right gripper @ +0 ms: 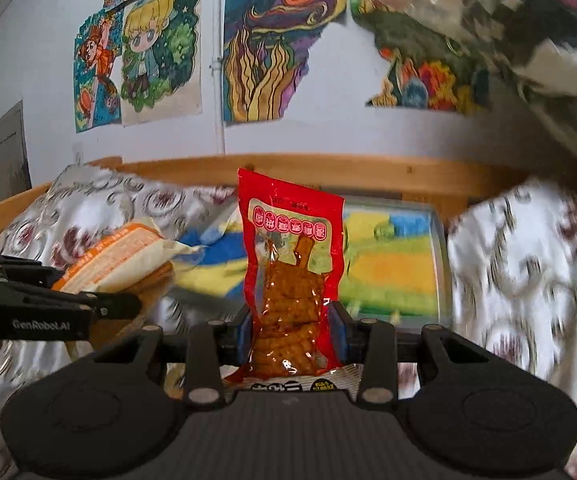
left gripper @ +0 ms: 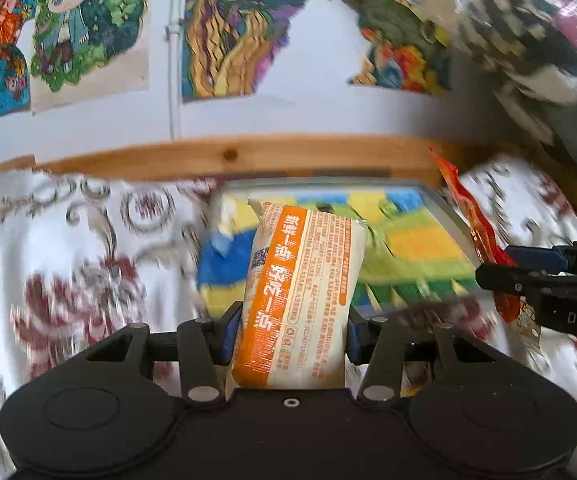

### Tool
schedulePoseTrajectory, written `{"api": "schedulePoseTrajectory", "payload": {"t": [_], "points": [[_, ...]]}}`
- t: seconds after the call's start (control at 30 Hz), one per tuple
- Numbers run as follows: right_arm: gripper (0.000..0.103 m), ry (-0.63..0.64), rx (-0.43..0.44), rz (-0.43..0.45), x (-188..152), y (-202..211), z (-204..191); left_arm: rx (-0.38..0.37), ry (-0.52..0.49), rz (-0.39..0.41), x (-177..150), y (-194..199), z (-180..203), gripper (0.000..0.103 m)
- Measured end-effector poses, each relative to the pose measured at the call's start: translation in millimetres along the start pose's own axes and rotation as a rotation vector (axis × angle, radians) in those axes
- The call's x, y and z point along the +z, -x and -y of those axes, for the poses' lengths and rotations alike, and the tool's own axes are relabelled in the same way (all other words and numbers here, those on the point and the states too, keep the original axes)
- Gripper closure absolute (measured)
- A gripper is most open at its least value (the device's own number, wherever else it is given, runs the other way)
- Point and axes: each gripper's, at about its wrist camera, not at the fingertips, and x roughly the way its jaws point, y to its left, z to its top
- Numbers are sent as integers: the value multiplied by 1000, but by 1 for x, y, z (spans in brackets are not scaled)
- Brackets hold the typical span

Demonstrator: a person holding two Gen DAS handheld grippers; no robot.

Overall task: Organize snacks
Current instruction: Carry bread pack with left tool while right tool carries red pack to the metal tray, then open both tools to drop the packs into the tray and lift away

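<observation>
Bedspread (left gripper: 68,248), white with red floral print, covers the surface; wooden rail (left gripper: 224,158) behind it, then a white wall with drawings (right gripper: 156,52). Left gripper (left gripper: 292,320) is clamped on an orange-and-cream packet (left gripper: 300,288), held up. Beyond it a tray (right gripper: 438,240) with a yellow-blue-green liner sits on the bedspread. Right gripper (right gripper: 292,332) is clamped on a red pouch (right gripper: 288,256), upright, blocking the tray's left part. Clear-wrapped bundle (left gripper: 536,40) fills the upper right.

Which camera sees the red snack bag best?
The right wrist view. There the red snack bag stands upright in the middle, held in the right gripper, with its label and the brown pieces inside plain to see. The left wrist view shows it only edge-on at the right side, thin and crumpled.
</observation>
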Motion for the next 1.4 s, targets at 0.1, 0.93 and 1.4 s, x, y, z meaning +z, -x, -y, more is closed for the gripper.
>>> {"api": "schedulePoseTrajectory", "payload": {"t": [0.1,0.93,1.4], "points": [[60,53,-16,8,14,-30,5,13,14,34,18,-24,-9,53],[60,155,-42,-65,11,-175,28,7,37,-14,20,-171,-9,53],[44,148,-62,-71,13,-162,28,8,120,-26,26,-153,-14,29]]}}
